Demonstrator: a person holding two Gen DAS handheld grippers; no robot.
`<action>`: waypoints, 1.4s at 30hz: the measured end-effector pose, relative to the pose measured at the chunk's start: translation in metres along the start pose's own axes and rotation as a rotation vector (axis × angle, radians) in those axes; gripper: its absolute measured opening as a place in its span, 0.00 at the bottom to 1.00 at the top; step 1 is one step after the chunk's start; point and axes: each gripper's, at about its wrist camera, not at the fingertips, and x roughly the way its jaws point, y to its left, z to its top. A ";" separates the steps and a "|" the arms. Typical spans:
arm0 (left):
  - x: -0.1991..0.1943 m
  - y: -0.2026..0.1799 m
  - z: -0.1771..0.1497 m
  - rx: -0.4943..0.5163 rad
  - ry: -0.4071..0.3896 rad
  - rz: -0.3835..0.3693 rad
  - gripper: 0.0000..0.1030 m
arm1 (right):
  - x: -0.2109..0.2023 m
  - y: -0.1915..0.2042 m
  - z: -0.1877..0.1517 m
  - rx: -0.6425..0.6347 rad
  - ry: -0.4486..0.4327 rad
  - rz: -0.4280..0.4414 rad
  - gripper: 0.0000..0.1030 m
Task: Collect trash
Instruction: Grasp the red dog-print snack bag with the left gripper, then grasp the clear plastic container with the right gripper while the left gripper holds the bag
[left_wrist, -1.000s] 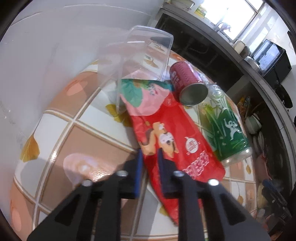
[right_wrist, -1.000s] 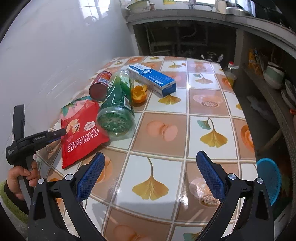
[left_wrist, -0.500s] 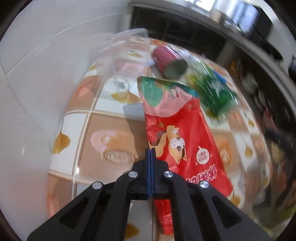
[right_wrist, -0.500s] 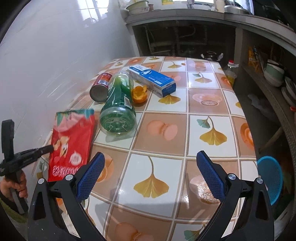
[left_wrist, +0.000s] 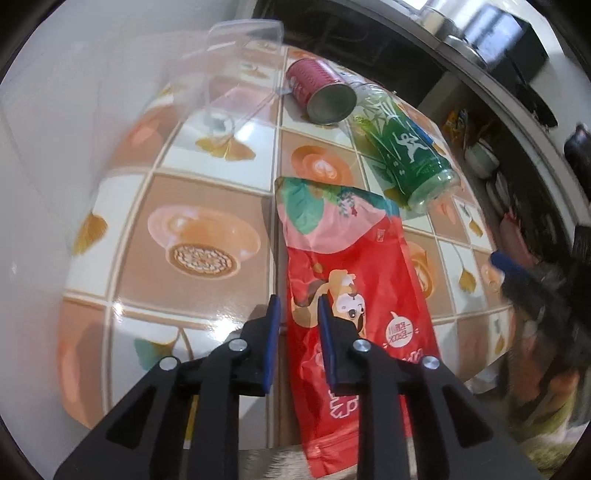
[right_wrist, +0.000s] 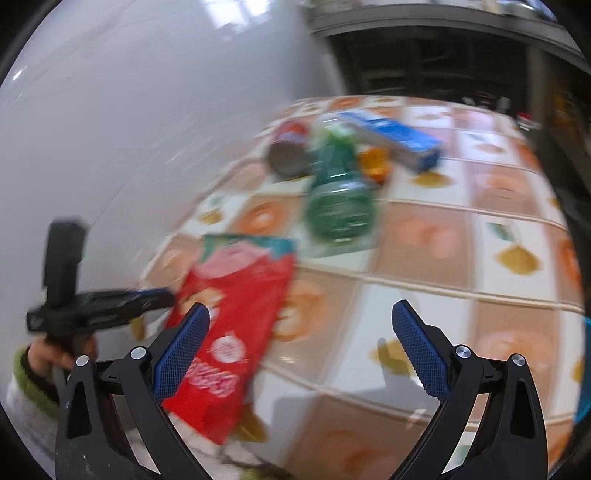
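A red snack bag (left_wrist: 354, 295) lies flat on the tiled table, its near end hanging over the front edge. My left gripper (left_wrist: 297, 314) is slightly open at the bag's left edge, the jaws a narrow gap apart. Beyond it lie a green bottle (left_wrist: 402, 147), a red can (left_wrist: 321, 90) and a clear plastic container (left_wrist: 229, 70). In the blurred right wrist view my right gripper (right_wrist: 299, 332) is wide open and empty above the bag (right_wrist: 236, 317), with the bottle (right_wrist: 338, 199), the can (right_wrist: 290, 151), a blue box (right_wrist: 399, 138) and an orange peel (right_wrist: 375, 164) farther back.
A white tiled wall (left_wrist: 74, 92) runs along the table's left side. The table's front edge (left_wrist: 184, 417) is close below my left gripper. Dark kitchen shelving with bowls (left_wrist: 480, 158) stands to the right. The left hand and gripper (right_wrist: 92, 306) show at the left of the right wrist view.
My left gripper was shut on the bag's edge, dragged it toward the front edge, and its jaws now stand slightly apart. My right gripper has swung left toward the bag.
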 end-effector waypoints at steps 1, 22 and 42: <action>0.001 0.002 0.000 -0.016 0.004 -0.012 0.19 | 0.005 0.007 -0.001 -0.026 0.016 0.020 0.79; 0.016 0.016 0.005 -0.139 0.026 -0.149 0.25 | 0.059 0.022 -0.021 -0.040 0.199 0.133 0.01; 0.025 0.054 0.010 -0.475 0.023 -0.506 0.38 | 0.048 0.014 -0.028 -0.034 0.183 0.160 0.01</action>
